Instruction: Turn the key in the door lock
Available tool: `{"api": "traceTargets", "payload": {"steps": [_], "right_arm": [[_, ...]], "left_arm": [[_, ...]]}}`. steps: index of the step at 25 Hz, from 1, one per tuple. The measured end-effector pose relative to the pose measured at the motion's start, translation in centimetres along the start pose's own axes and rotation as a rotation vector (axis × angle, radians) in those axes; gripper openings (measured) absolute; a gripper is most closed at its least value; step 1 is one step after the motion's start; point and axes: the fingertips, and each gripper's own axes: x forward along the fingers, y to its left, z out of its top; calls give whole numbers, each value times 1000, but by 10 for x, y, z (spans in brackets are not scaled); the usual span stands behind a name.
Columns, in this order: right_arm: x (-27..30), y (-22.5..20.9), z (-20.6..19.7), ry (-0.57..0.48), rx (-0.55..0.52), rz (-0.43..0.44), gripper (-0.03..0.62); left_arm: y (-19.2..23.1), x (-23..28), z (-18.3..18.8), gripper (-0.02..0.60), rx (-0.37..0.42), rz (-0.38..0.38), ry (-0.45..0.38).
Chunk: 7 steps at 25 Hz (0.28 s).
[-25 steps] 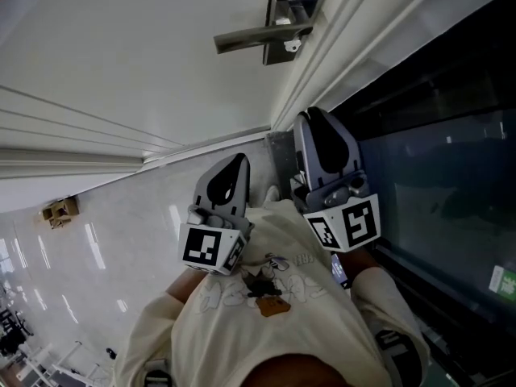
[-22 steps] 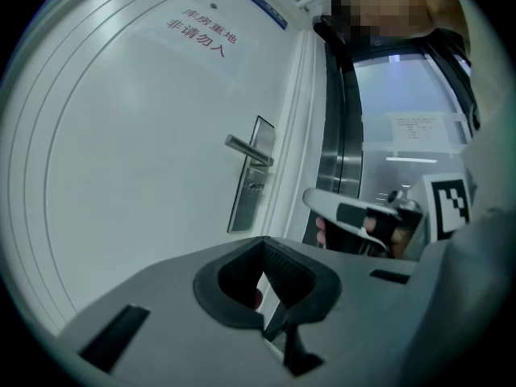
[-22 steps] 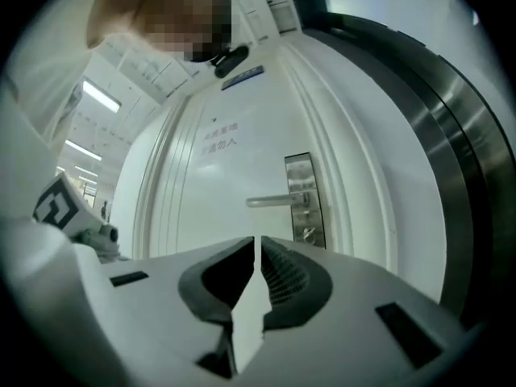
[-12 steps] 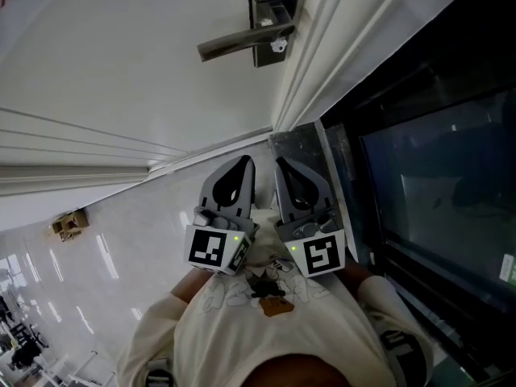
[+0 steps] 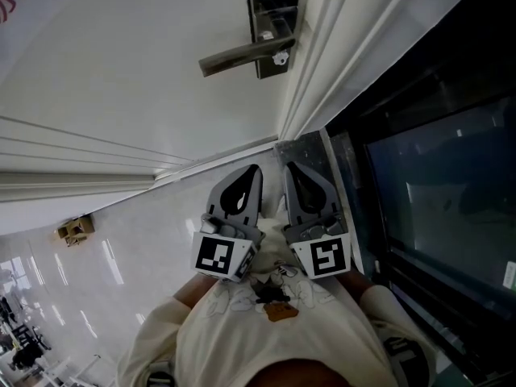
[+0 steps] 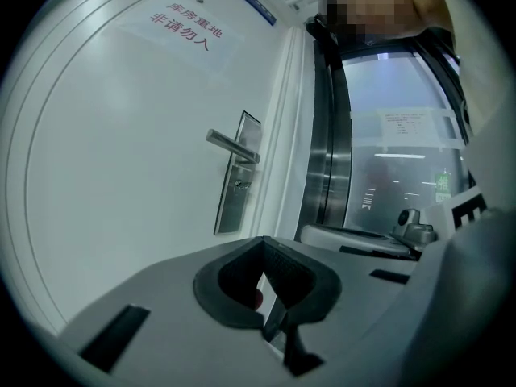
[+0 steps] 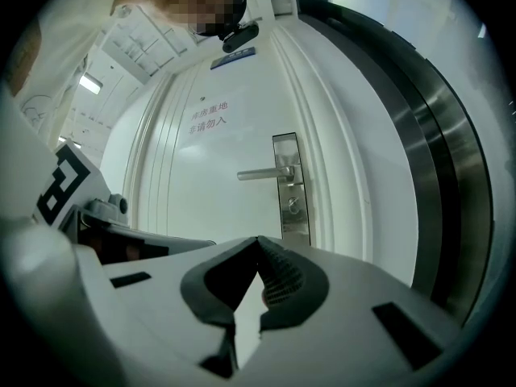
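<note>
The white door carries a steel lock plate with a lever handle. A small key sits in the lock just below the lever; in the right gripper view the key shows under the lever handle. Both grippers hang side by side close to the person's chest, well short of the door. My left gripper is shut with nothing in it, and my right gripper is shut and empty too. In the left gripper view the lock plate lies ahead and to the left.
The door frame runs just right of the lock, with a dark glass panel beyond it. A glossy tiled floor spreads to the left, where a small cardboard box lies.
The right gripper has come down and leftward to sit next to the left gripper, and its jaws have closed. The left gripper has barely moved.
</note>
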Motion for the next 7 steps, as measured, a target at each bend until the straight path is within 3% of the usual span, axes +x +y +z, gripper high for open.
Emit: {"api": "traceTargets", "payload": {"steps": [7], "right_arm": [[3, -6, 2, -5, -7, -3, 6]], "left_arm": [[1, 2, 3, 6, 23, 15, 3]]}}
